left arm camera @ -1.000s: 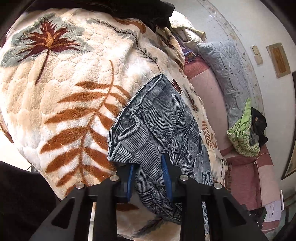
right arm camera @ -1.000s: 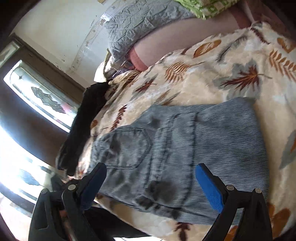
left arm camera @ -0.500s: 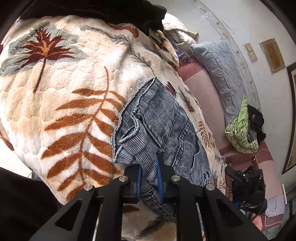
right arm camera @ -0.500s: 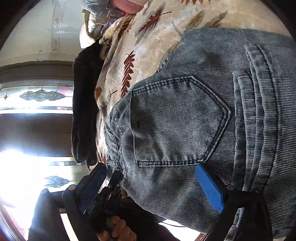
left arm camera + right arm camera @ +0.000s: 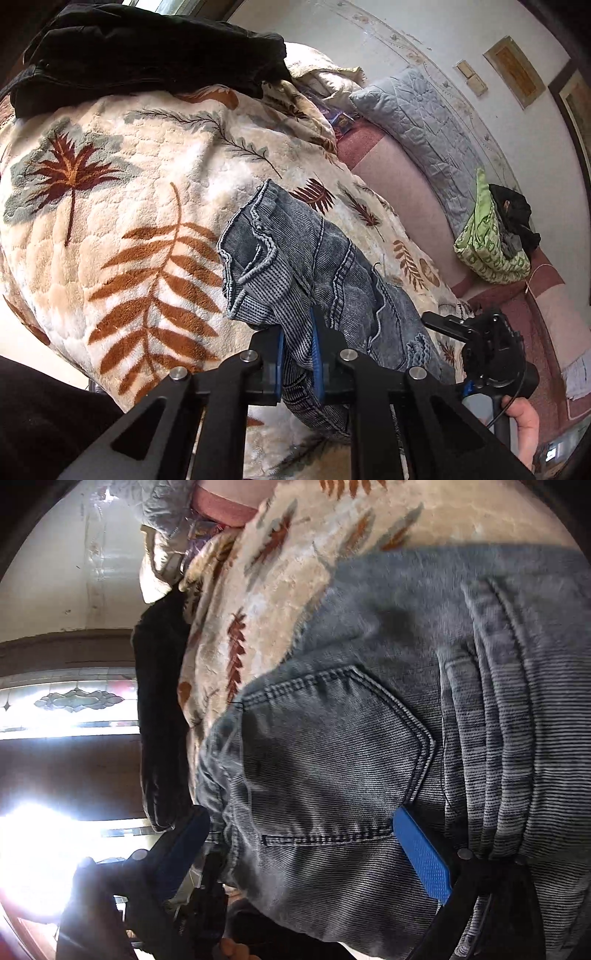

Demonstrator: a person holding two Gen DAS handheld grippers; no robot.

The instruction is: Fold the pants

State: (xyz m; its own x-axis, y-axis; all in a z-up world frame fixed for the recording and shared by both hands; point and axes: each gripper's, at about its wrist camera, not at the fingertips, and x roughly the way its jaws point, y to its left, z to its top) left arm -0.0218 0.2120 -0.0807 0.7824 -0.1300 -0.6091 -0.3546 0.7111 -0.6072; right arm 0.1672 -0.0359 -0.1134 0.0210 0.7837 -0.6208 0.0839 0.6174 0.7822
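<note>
Grey-blue denim pants [image 5: 295, 258] lie bunched on a leaf-patterned fleece blanket [image 5: 129, 221]. My left gripper [image 5: 297, 332] is shut on a fold of the denim near the waistband, blue pads pressing both sides and lifting the cloth slightly. In the right wrist view the pants [image 5: 332, 746] fill the frame with a back pocket facing me. My right gripper [image 5: 299, 814] is open wide and close over that pocket, with its blue fingertips [image 5: 421, 856] either side of the pocket's lower edge. The right gripper's body [image 5: 487, 350] and a hand [image 5: 524, 424] show at the left view's lower right.
A black garment [image 5: 147, 55] lies at the blanket's far end. Beyond it are a grey quilted pillow [image 5: 424, 122] and a green patterned bag [image 5: 484, 243] on a pink bedsheet [image 5: 406, 184]. A bright window [image 5: 74, 701] is at the left of the right wrist view.
The left jaws closed onto the denim fold and raised it a little. The right gripper swung in close over the back pocket and rolled, still open.
</note>
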